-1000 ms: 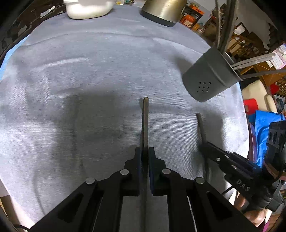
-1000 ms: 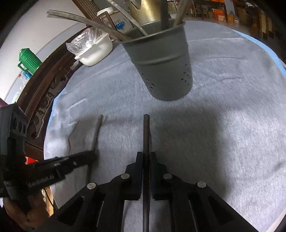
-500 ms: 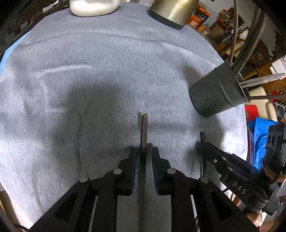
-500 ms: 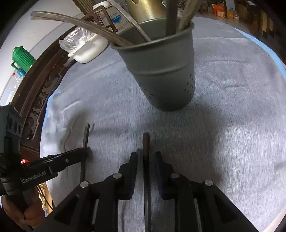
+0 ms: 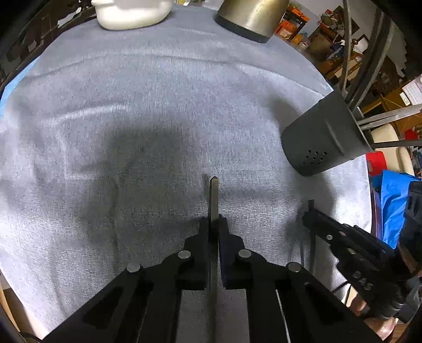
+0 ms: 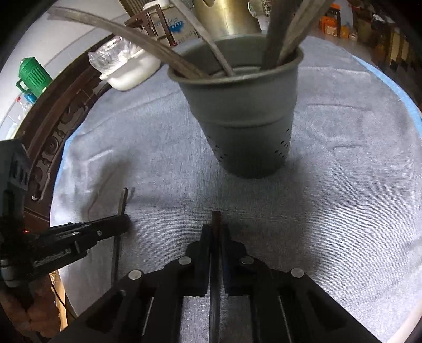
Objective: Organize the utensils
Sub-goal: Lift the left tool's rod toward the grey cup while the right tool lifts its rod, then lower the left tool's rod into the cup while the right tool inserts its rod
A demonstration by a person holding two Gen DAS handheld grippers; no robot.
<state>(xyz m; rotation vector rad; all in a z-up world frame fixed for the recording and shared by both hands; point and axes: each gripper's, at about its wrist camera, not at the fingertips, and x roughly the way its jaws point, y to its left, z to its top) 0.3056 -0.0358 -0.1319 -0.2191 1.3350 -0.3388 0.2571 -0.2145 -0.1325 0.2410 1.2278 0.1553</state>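
A dark grey perforated utensil cup (image 6: 245, 116) stands on the grey cloth and holds several metal utensils (image 6: 284, 29). It also shows in the left wrist view (image 5: 324, 139) at the right. My left gripper (image 5: 214, 224) is shut on a thin flat metal utensil handle (image 5: 213, 195) above the cloth. My right gripper (image 6: 215, 229) is shut on a dark utensil handle (image 6: 216, 219), just in front of the cup. Each gripper shows in the other's view, the right gripper (image 5: 311, 219) and the left gripper (image 6: 121, 221).
A white plastic container (image 5: 132, 13) and a brass-coloured pot (image 5: 250, 15) stand at the far edge of the cloth-covered table (image 5: 132, 105). A carved dark wood rail (image 6: 52, 137) and a green jug (image 6: 33, 79) lie to the left. A blue bag (image 5: 393, 195) is beyond the right edge.
Both grippers opened slightly half a second ago and are closed on their handles again, gripping nearer the tips. The right gripper has moved closer to the cup.
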